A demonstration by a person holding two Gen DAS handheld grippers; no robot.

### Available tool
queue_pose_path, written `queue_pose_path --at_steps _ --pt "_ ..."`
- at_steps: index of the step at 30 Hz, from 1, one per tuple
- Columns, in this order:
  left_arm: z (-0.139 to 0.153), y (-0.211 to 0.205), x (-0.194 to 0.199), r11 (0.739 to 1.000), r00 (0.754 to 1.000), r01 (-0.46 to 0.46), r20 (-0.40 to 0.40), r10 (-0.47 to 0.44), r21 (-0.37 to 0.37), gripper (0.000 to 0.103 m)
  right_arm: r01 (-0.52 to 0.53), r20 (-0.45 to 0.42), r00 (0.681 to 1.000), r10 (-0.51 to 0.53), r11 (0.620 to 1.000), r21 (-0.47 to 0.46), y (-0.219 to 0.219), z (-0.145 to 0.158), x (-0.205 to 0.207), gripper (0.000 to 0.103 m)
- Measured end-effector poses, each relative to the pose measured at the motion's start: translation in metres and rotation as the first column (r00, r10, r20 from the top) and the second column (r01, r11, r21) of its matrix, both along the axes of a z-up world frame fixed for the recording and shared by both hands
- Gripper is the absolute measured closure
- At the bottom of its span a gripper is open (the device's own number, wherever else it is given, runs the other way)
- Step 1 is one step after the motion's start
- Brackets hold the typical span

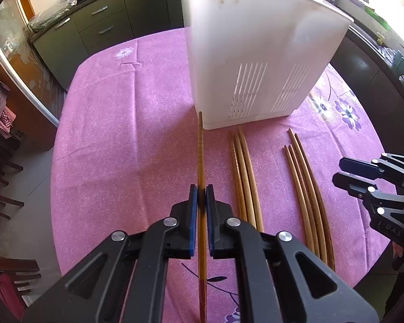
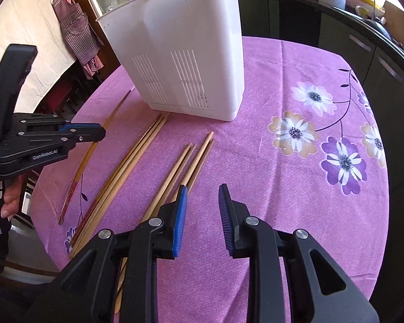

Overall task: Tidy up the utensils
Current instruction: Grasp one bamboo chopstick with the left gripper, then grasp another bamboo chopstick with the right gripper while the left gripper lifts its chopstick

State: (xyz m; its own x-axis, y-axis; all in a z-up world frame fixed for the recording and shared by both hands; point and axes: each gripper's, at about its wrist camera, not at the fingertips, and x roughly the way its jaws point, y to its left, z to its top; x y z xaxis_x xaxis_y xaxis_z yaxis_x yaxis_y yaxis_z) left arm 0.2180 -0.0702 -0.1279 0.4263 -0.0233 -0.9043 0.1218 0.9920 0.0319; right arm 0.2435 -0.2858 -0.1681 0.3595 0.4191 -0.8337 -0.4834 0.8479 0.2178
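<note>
My left gripper point(image 1: 201, 191) is shut on a single brown chopstick point(image 1: 201, 156) that runs straight ahead between its blue pads. The chopstick's far tip ends at the near left corner of the white slotted utensil holder point(image 1: 256, 53). Right of it, three chopsticks point(image 1: 245, 177) lie together on the cloth, then a further bundle of several chopsticks point(image 1: 304, 188). My right gripper point(image 2: 203, 191) is open with nothing between its jaws, hovering just right of that bundle point(image 2: 191, 156). The right wrist view also shows the left gripper point(image 2: 99, 132), its chopstick point(image 2: 94, 145) and the holder point(image 2: 180, 53).
A round table carries a pink flowered tablecloth point(image 2: 296, 107). Dark kitchen cabinets point(image 1: 99, 24) line the back and right. Wooden chairs point(image 1: 2, 183) stand at the left edge, and a checked apron point(image 2: 75, 27) hangs behind. A hand point(image 2: 10, 196) holds the left gripper.
</note>
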Motion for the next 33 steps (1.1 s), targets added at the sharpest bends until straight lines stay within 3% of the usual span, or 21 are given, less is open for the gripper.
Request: queue_pose_path --at_steps 11,28,30,33 --pt "0.023 0.008 -0.024 0.999 0.998 0.022 0.064 -0.019 -0.043 0.097 -0.015 -0.036 0.999 0.01 0.991 -0.136 0.029 -0.014 -0.001 0.079" --pt "0.023 0.013 -0.02 0.998 0.997 0.028 0.071 -0.024 -0.06 0.097 -0.052 -0.026 0.999 0.048 0.977 -0.207 0.047 -0.018 0.0 0.082" --pt "0.024 0.012 -0.021 0.998 0.997 0.032 0.073 -0.027 -0.061 0.097 -0.052 -0.021 0.999 0.049 0.978 -0.202 0.048 -0.018 0.003 0.091" --pt "0.026 0.013 -0.022 0.998 0.997 0.029 0.077 -0.024 -0.061 0.097 -0.038 0.0 0.999 0.039 0.981 -0.189 0.046 -0.015 0.001 0.096"
